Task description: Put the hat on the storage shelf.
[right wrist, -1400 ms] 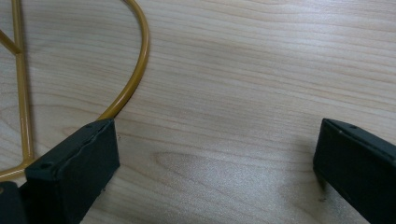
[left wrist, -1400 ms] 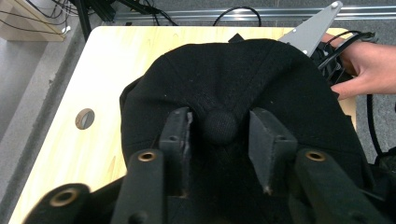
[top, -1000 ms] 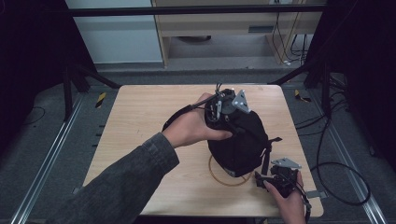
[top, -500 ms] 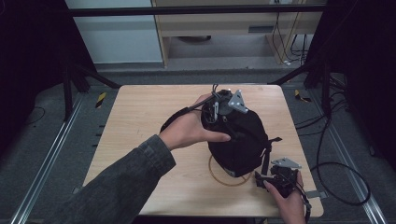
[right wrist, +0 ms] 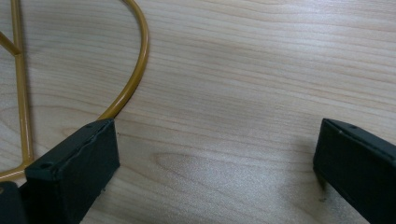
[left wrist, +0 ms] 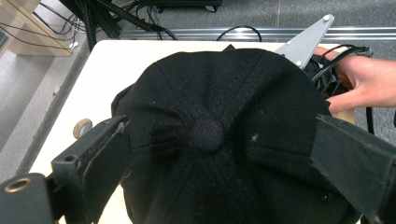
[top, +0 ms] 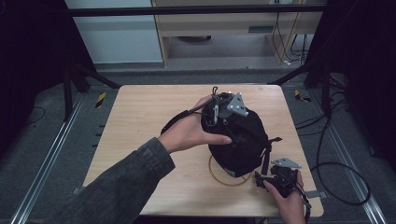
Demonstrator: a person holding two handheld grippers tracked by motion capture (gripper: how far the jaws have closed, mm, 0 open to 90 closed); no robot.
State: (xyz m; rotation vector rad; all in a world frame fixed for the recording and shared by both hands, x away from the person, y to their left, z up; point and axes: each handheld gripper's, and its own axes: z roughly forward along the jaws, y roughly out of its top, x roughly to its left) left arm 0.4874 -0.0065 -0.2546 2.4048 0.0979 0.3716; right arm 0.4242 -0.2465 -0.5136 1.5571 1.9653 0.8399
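Note:
A black cap [top: 243, 140] sits crown-up on a gold wire stand [top: 219, 176] near the middle right of the wooden table [top: 140, 121]. My left gripper [top: 224, 115] is at the cap's far top, held by a hand that rests against the cap's side. In the left gripper view the cap [left wrist: 210, 135] lies between the wide-apart jaws of the left gripper [left wrist: 219, 137], button centred. My right gripper [top: 267, 179] rests low at the table's near right corner, open. In the right gripper view the right gripper [right wrist: 217, 140] spans bare wood beside the stand's ring [right wrist: 135, 79].
The cap's back strap [top: 268, 149] hangs toward the right gripper. A small tan ring-shaped object [left wrist: 83, 127] lies by the table edge. The right hand and right gripper [left wrist: 322, 70] show beyond the cap. Cables and metal rails run along the floor around the table.

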